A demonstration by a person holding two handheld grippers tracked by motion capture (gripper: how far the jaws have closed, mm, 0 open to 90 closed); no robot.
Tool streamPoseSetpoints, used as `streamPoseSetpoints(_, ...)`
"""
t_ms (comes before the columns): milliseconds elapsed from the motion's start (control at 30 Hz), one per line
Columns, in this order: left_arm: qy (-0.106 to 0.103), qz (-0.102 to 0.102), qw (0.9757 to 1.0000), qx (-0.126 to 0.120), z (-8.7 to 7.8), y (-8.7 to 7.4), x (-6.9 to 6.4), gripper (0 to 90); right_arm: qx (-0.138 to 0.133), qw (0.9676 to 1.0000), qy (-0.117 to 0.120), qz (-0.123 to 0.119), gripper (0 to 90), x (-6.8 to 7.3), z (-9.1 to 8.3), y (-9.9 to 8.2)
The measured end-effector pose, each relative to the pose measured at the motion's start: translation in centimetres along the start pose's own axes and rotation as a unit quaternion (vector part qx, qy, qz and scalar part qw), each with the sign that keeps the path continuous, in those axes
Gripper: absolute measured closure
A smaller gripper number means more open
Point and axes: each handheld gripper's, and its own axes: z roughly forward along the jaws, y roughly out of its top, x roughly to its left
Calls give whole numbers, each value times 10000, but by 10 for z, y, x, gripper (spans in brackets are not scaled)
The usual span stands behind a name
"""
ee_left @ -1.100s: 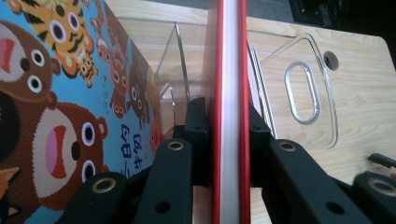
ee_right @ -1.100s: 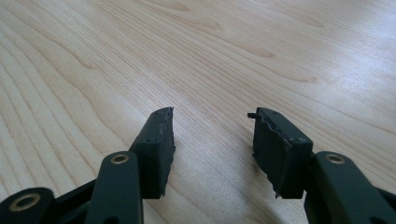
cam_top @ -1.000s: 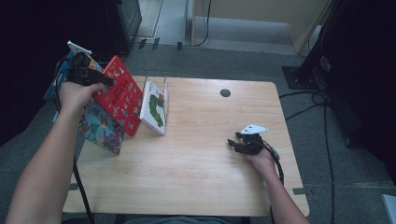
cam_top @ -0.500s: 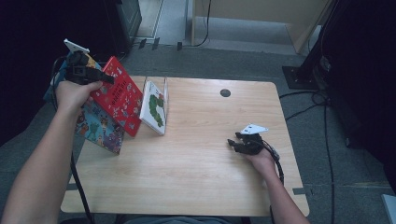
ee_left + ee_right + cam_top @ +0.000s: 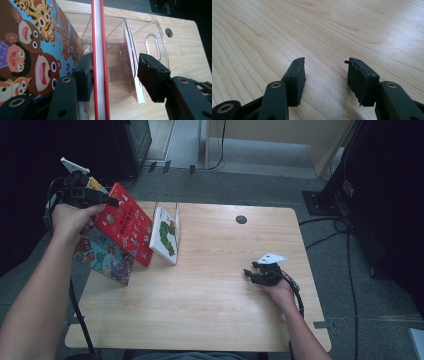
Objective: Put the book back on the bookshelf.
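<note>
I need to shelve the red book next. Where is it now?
The red book leans at the table's left edge in the high view, between the blue animal book and the white caterpillar book.

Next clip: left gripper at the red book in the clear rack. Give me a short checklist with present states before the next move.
1. Left gripper jaws off the red book: ok, just been opening, gap on one side.
2. Red book resting in the clear rack: cannot tell, its foot is hidden.
3. White book upright in the rack: ok.
4. Blue animal book seated in the rack: cannot tell.
5. Right gripper open, empty, over the table: ok.
</note>
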Motion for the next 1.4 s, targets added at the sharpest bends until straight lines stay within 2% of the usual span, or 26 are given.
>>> streamPoseSetpoints(133, -70, -35, 9999, -138, -11, 0, 5, 476, 2, 10000, -2, 11, 483, 0, 0, 0)
streamPoseSetpoints(300, -173, -21, 9997, -160, -18, -3, 8, 476, 2, 10000, 7, 21, 483, 0, 0, 0)
streamPoseSetpoints(400, -227, 73, 9995, -184, -21, -5, 3, 475, -3, 10000, -1, 6, 484, 0, 0, 0)
streamPoseSetpoints(533, -174, 230, 9995, -142, -24, -9, -6, 460, -2, 10000, 3, 28, 480, 0, 0, 0)
streamPoseSetpoints(633, -165, 397, 9989, -209, -27, -15, -14, 447, -1, 10000, 13, 23, 469, 0, 0, 0)
streamPoseSetpoints(800, -333, 532, 9979, -140, -23, -29, -21, 438, 2, 10000, 15, 24, 467, 0, 0, 0)
streamPoseSetpoints(1033, -472, 618, 9968, -210, -16, -50, -25, 430, 10, 10000, 18, 40, 448, 1, 0, 0)
streamPoseSetpoints(1400, -709, 901, 9933, -147, -1, -87, -45, 422, 34, 10000, 28, 33, 410, 3, 0, 0)
